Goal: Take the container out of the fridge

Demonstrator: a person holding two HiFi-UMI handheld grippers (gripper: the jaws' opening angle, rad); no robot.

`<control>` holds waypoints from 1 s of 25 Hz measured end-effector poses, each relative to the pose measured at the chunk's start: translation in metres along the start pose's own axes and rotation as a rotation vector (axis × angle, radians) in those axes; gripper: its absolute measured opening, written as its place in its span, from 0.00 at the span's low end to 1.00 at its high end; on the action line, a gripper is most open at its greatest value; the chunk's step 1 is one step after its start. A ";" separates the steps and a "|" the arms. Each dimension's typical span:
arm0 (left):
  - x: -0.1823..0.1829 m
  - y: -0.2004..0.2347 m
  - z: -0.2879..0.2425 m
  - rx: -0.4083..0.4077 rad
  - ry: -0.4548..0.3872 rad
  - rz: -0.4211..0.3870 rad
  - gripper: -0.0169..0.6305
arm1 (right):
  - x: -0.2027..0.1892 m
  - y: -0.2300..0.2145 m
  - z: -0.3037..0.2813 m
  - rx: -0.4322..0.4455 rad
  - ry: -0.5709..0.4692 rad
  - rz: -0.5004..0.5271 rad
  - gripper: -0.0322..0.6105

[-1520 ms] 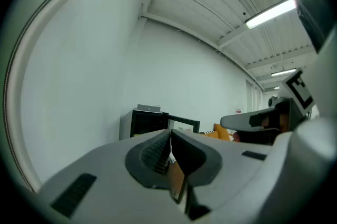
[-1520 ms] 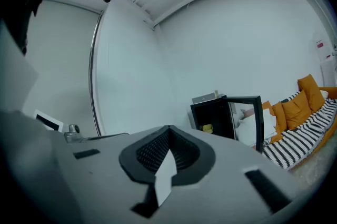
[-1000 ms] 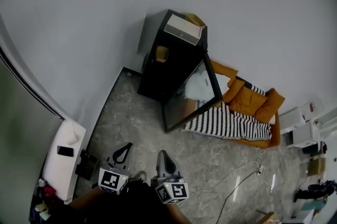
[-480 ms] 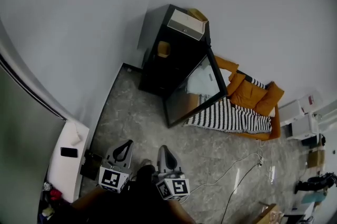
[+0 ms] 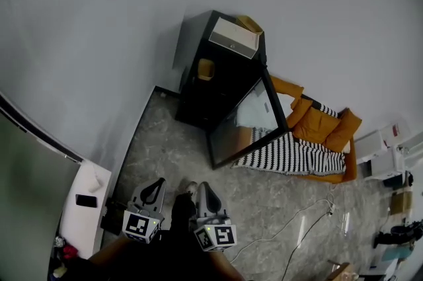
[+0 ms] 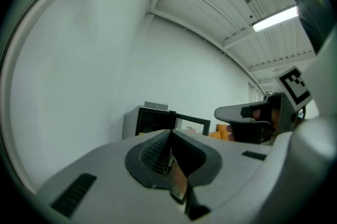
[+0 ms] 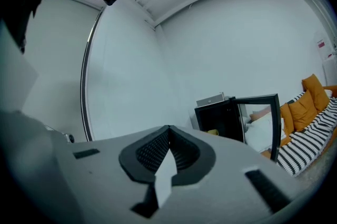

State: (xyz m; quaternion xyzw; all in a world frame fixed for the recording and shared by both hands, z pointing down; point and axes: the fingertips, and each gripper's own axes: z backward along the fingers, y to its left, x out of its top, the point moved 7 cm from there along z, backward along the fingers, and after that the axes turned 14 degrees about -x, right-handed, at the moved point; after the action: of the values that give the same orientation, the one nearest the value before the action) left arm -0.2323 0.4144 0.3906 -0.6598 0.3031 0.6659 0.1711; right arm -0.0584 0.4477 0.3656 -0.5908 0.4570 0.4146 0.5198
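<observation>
Black fridge (image 5: 198, 98), orange cushions (image 5: 324, 127)

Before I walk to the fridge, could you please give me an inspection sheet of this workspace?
Surface: grey marbled stone floor.
Job's things: black glass-door fridge, door open; small yellow container on a shelf inside.
Clutter: white box on the fridge top.
Grippers: left gripper and right gripper both shut, empty, away from the fridge.
Cables: thin cables loose on the floor, to the right.
Surroundings: orange sofa with striped black-and-white blanket; white bench at left; plain white walls.
</observation>
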 end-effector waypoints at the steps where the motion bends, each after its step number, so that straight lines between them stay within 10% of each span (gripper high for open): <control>1: 0.001 0.003 -0.010 0.001 0.000 -0.002 0.03 | 0.002 -0.006 -0.010 0.004 -0.001 0.000 0.05; 25: 0.034 0.042 -0.291 0.076 0.016 0.007 0.03 | 0.063 -0.182 -0.231 0.102 0.035 0.005 0.05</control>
State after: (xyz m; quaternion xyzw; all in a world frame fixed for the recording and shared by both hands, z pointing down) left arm -0.0353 0.1937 0.3806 -0.6569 0.3319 0.6494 0.1913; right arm 0.1370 0.2188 0.3748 -0.5695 0.4879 0.3816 0.5404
